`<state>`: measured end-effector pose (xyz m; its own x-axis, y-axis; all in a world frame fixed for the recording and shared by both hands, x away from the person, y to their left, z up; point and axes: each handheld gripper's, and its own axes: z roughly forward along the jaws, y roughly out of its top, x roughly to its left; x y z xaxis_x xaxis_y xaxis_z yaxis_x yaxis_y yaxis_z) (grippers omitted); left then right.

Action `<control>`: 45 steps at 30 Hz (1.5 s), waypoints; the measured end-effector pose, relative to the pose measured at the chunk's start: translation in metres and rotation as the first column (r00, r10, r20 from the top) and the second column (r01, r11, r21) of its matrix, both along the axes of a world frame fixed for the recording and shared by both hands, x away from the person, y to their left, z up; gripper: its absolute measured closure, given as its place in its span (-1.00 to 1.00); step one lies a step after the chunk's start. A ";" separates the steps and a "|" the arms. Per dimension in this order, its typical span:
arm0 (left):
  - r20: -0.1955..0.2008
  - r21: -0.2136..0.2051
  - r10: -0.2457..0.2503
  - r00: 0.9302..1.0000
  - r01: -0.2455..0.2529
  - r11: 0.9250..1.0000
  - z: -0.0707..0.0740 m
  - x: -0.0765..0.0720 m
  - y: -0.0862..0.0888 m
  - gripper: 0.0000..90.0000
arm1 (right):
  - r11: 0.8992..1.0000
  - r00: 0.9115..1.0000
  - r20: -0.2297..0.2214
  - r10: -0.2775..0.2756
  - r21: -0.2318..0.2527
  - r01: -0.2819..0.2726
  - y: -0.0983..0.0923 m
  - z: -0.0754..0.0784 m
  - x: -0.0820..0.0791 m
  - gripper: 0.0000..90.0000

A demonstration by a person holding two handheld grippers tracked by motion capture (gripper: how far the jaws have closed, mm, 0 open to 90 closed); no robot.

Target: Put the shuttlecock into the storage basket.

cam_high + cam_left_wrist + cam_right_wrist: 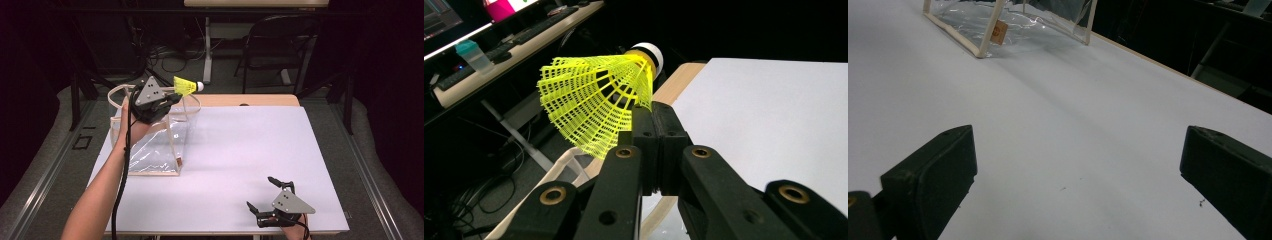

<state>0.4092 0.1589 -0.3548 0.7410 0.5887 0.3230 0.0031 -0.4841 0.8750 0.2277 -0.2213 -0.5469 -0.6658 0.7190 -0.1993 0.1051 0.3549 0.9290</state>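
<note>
Yellow shuttlecock (594, 105) pinched by skirt edge in our left gripper (655, 125) above clear bag (155, 145); thin hold, could slip. Right gripper (272, 197) spread, empty.

One shuttlecock (186, 86), yellow with a white cork. One clear bag (155, 142) with pale trim, and one small tag (178, 162) on it. Two grippers: the left gripper (170, 97) and the right gripper (264, 192). Each has two black jaws, four jaws in all. Two grey plates, one on each gripper. One white table (240, 150). One chair (280, 45) beyond the table. In the left gripper view, one bottle (474, 56) and two keyboards (499, 45) on a desk (524, 47).
</note>
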 end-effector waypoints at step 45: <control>-0.010 -0.036 0.099 0.995 -0.099 0.994 -0.002 -0.006 0.056 0.99 | 1.000 1.000 -0.001 -0.007 -0.001 0.007 0.000 -0.001 0.002 -0.97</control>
